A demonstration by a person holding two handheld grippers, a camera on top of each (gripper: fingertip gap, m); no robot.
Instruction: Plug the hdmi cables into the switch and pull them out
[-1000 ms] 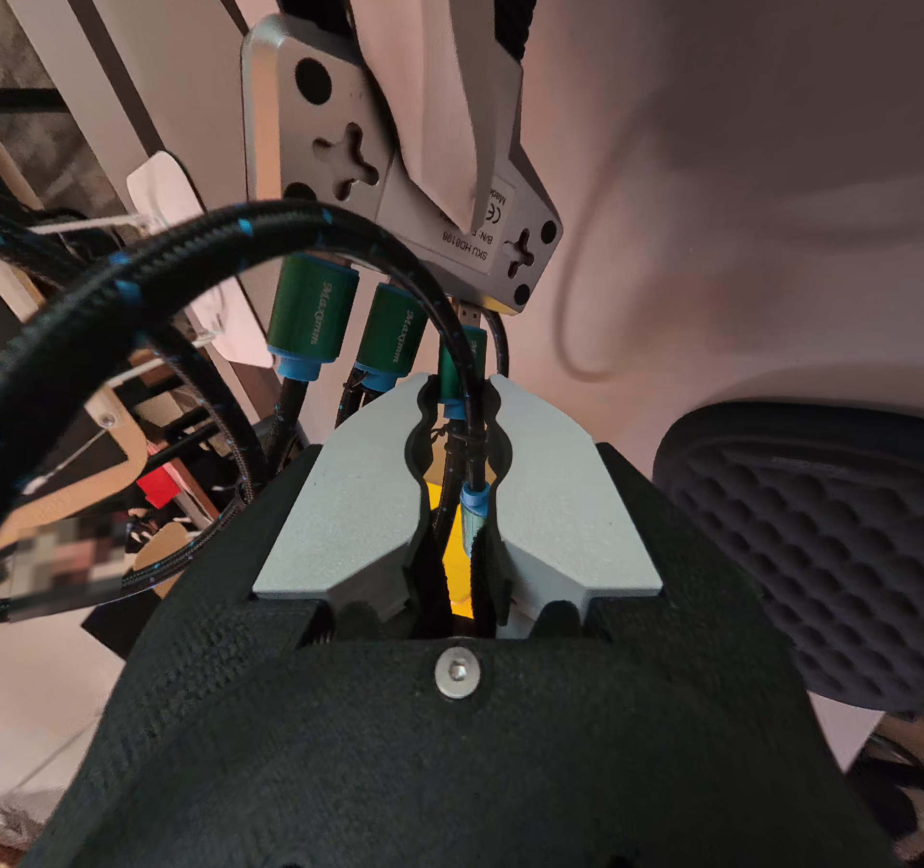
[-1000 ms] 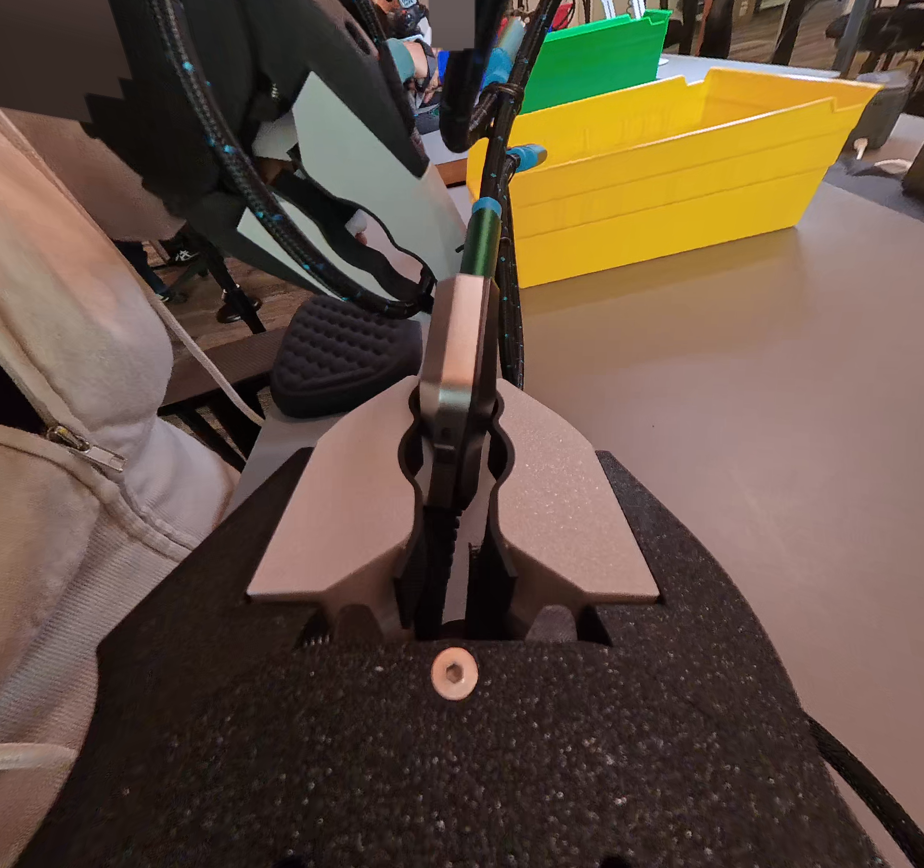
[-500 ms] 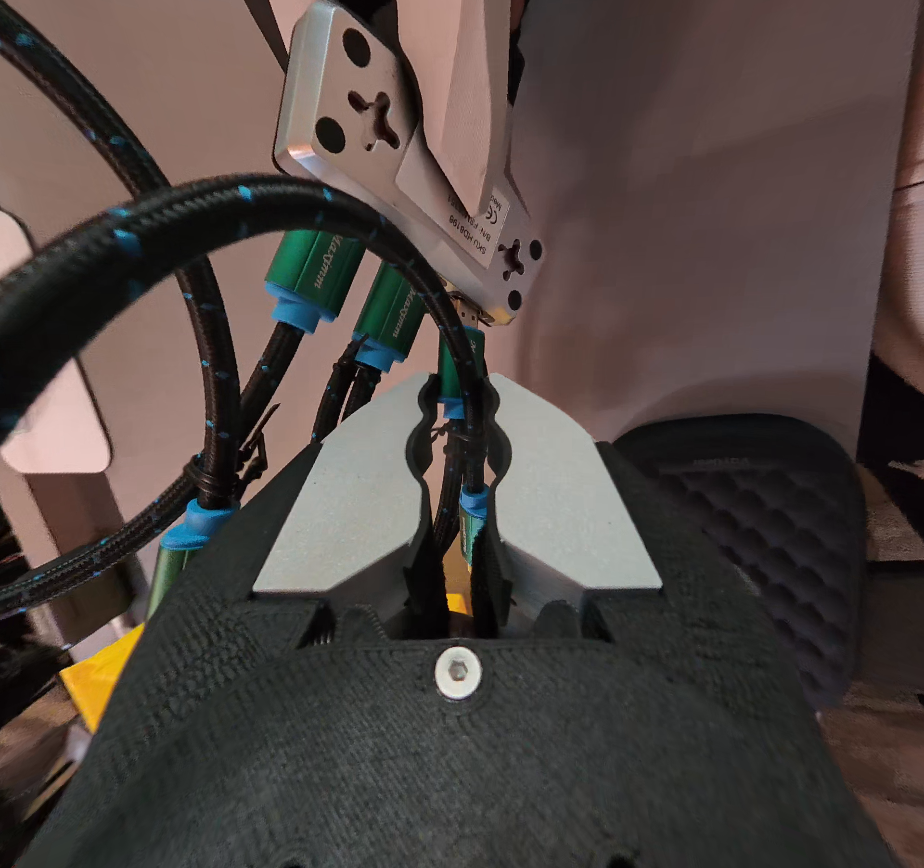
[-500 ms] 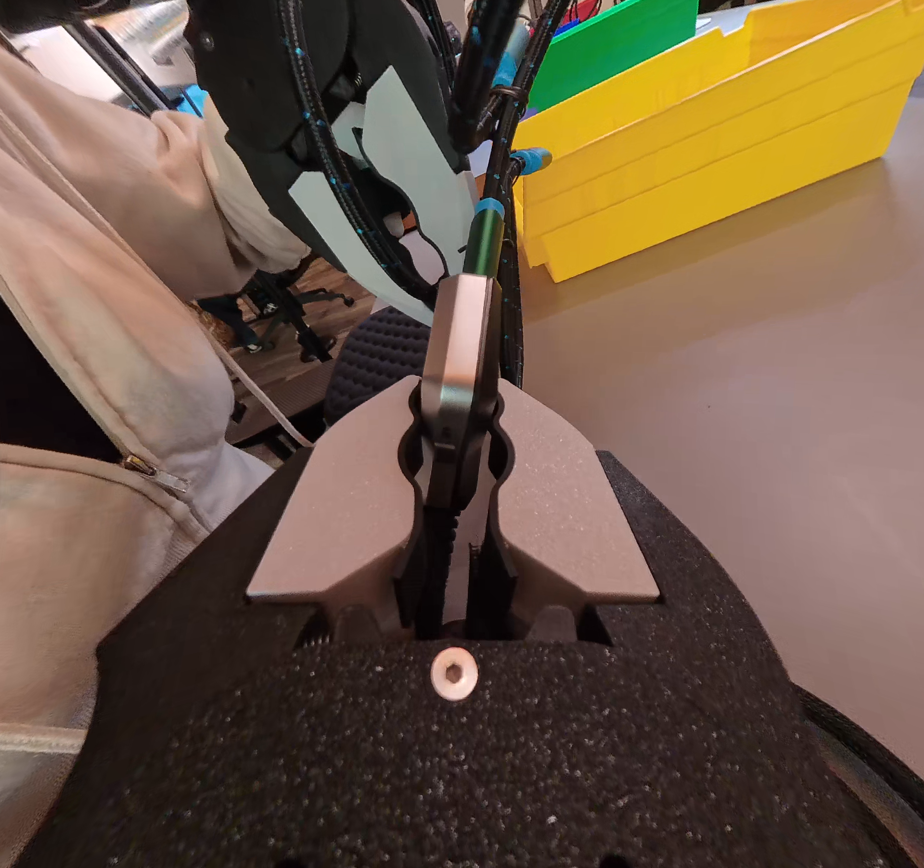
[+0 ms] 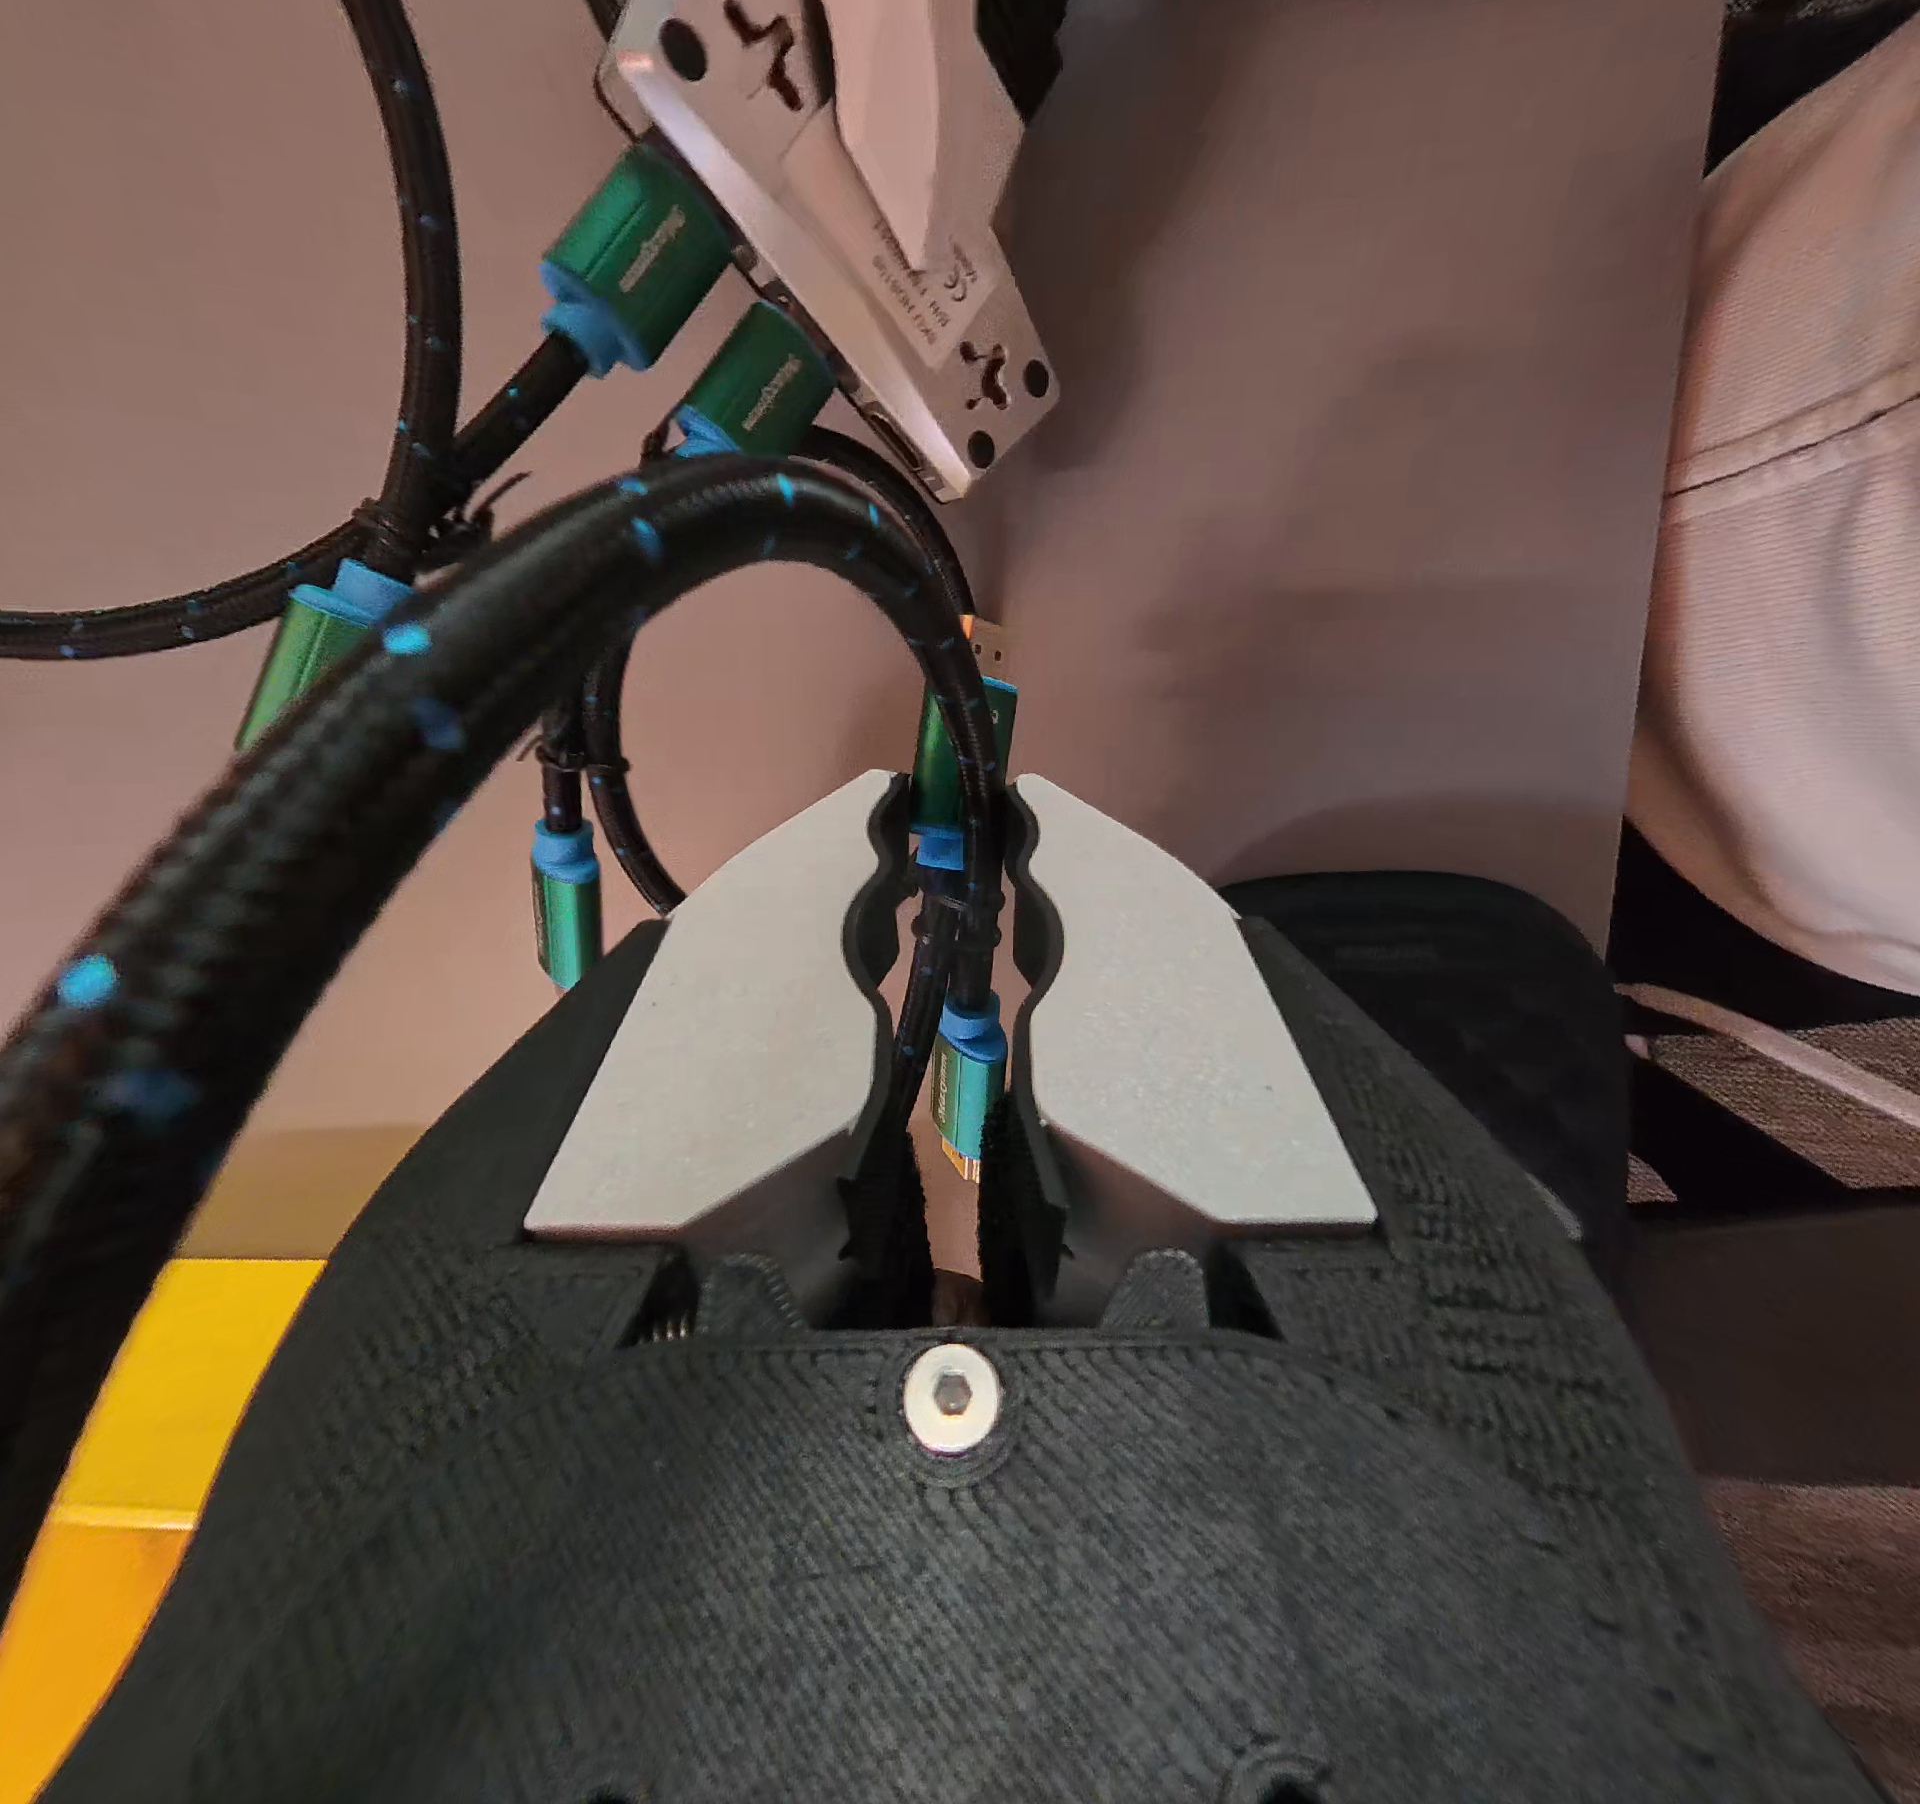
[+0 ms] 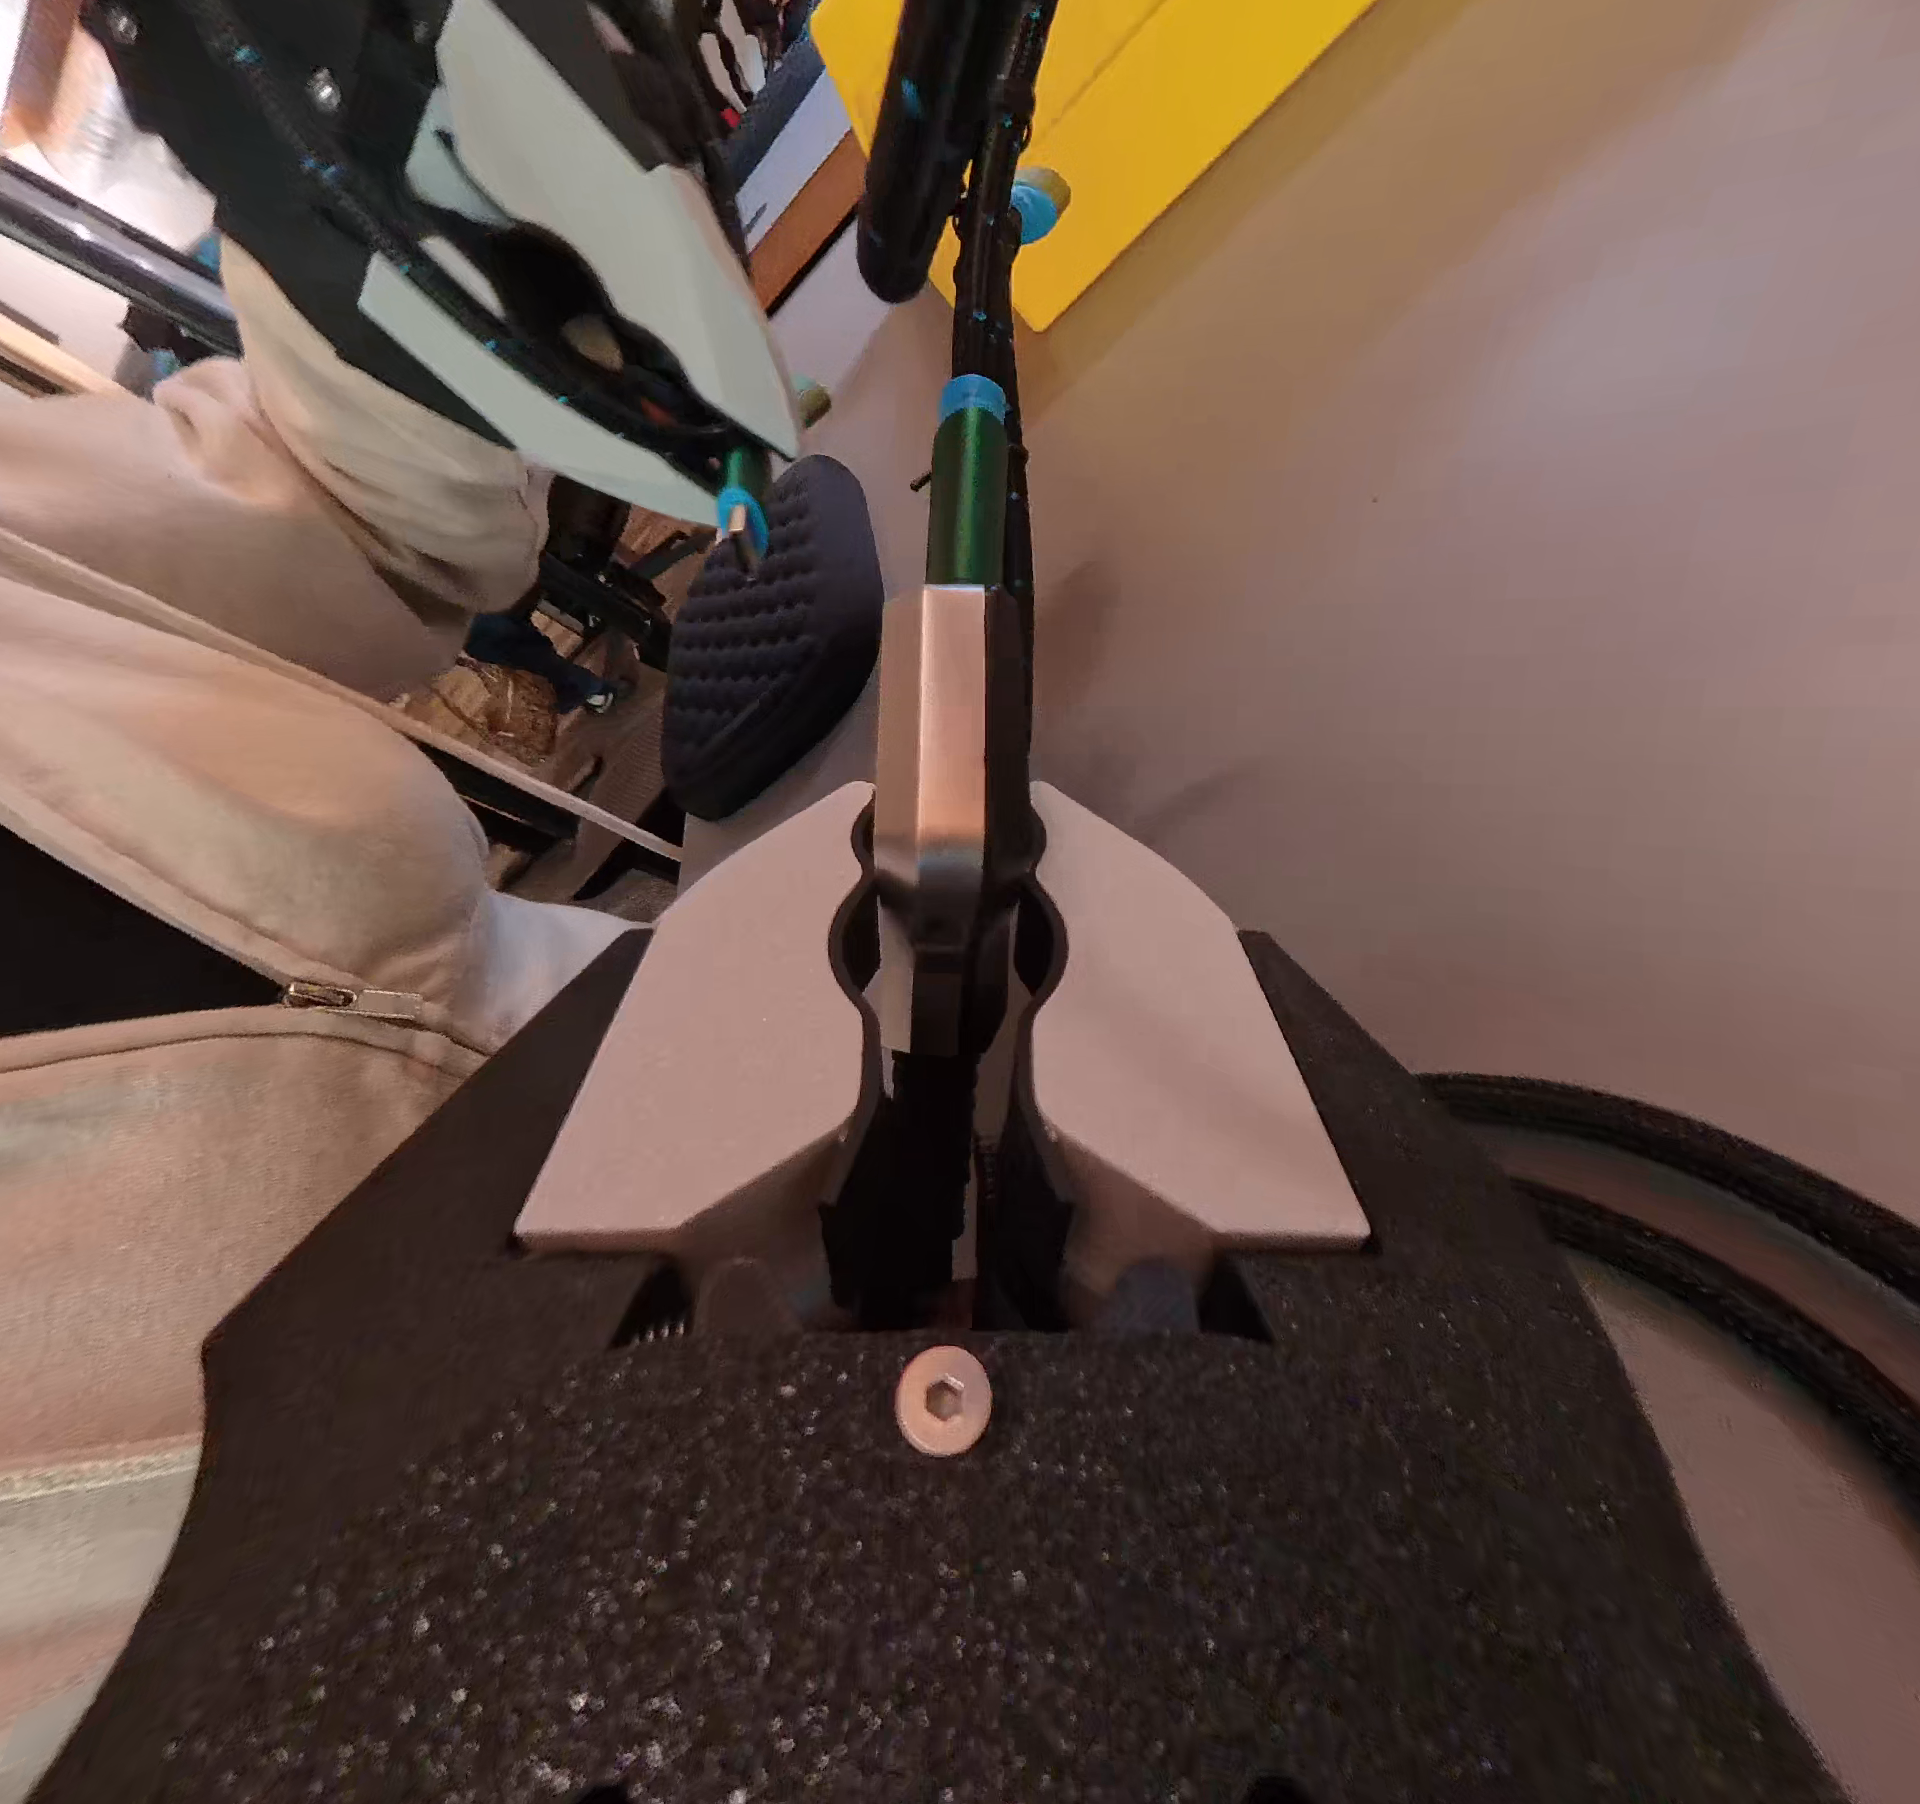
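Observation:
My right gripper (image 6: 951, 819) is shut on the silver HDMI switch (image 6: 930, 715), held edge-on above the table; the switch also shows in the left wrist view (image 5: 831, 196), clamped by the other gripper's fingers. Two green plugs (image 5: 634, 268) (image 5: 753, 388) sit in its ports. My left gripper (image 5: 951, 798) is shut on a third green HDMI plug (image 5: 951, 746), whose gold tip points up and stands clear below the switch's end port. A thick black braided cable (image 5: 520, 601) arcs across the left view. The left gripper (image 6: 582, 300) shows in the right view, upper left.
A yellow bin (image 6: 1143, 40) stands on the grey table (image 6: 1455, 611) beyond the switch. A black padded chair armrest (image 6: 769, 632) lies at the table edge. A person's beige hooded top (image 6: 208, 715) fills the left. Loose cable plugs hang at left (image 5: 566, 907). Tip to tip, the grippers are about 10 centimeters apart.
The plug in my left gripper has come out of the switch's end port; the gap between plug and switch has grown. Both views have tilted, and the switch has swung up and away.

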